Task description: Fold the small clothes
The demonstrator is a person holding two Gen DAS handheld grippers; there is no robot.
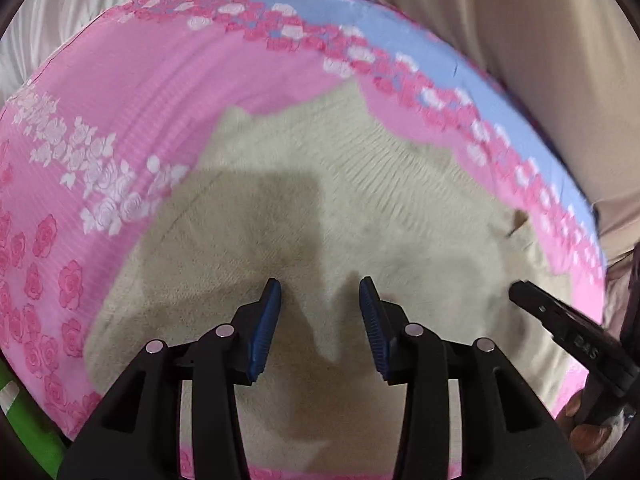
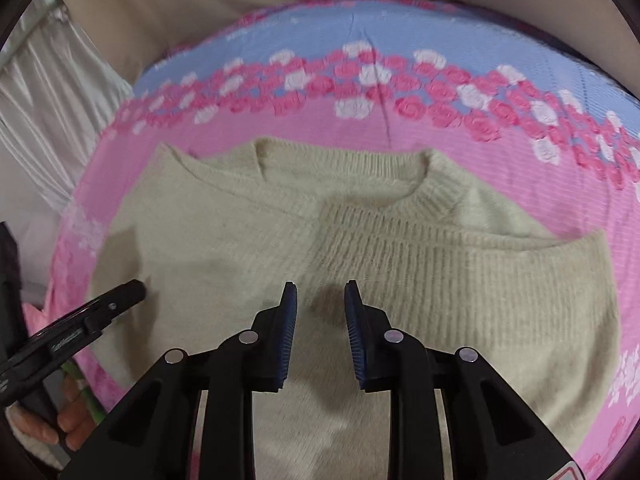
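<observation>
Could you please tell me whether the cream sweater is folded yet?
Partly folded: the cream ribbed knit sweater has one sleeve laid across its front; its body lies spread.

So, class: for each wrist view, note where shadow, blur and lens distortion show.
Left wrist view: the open left gripper throws a dark shadow on the cream knitted sweater, whose knit is motion-smeared. Right wrist view: sharper ribbing, fainter shadow under the open right gripper. Both: fisheye curves the pink rose-print bedsheet.
</observation>
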